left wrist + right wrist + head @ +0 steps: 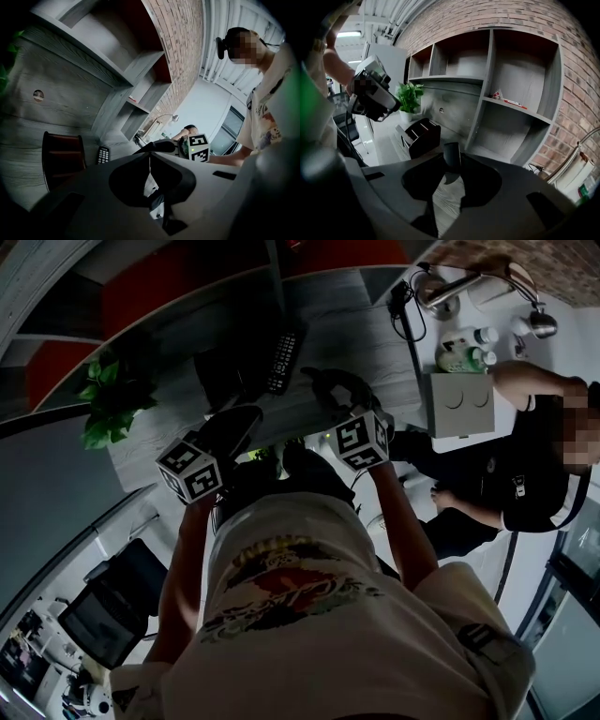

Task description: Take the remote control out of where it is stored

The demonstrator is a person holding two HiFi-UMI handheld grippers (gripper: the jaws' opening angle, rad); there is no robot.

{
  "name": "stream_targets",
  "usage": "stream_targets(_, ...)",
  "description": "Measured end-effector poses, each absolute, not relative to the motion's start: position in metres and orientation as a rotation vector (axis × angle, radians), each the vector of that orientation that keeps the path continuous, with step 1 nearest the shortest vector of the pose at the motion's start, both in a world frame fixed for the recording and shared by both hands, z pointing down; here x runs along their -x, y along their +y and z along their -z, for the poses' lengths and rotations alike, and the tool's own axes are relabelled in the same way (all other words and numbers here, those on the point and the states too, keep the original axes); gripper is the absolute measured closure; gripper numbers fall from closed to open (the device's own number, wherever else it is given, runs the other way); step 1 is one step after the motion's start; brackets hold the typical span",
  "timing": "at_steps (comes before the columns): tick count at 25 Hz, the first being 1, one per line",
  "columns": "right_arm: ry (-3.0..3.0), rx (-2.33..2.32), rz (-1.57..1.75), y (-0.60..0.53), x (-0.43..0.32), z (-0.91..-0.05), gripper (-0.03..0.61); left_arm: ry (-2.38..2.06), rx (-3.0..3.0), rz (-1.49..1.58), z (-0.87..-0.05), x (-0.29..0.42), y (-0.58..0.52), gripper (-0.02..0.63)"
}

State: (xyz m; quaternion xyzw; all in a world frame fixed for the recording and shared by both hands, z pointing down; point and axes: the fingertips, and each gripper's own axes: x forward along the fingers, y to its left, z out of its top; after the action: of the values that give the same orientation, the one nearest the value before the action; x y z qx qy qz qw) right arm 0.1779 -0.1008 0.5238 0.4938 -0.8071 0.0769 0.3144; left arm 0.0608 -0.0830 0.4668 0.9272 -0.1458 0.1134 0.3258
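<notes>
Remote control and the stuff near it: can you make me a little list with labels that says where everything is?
remote control: lies flat on the grey desk, beside the dark box, not in it
dark box: on the desk, between the remote control and the plant
plant: green, at the desk's end
left tongs: shut, empty
right tongs: apart, only desk between them
touching the remote control: nothing
</notes>
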Motion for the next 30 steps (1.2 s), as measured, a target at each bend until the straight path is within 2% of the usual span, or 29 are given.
stream_targets(7, -2.011, -1.284, -0.035, -0.107, -0.187, -0.550, 0.479, -0.413, -2.387, -0.315, -0.480, -0.055, -0.079, 0.607)
stream_targets(17, -1.959, -1.154, 0.188, -0.096, -0.159, -0.599, 0.464, -0.430, -2.348, -0.320, -0.490, -0.053, -0.084, 0.607)
stream_targets(30, -2.035, -1.040, 0.078, -0.113, -0.159, -0.643, 0.399, -0.489, -2.310, -0.339, -0.499, -0.037, -0.091, 0.607)
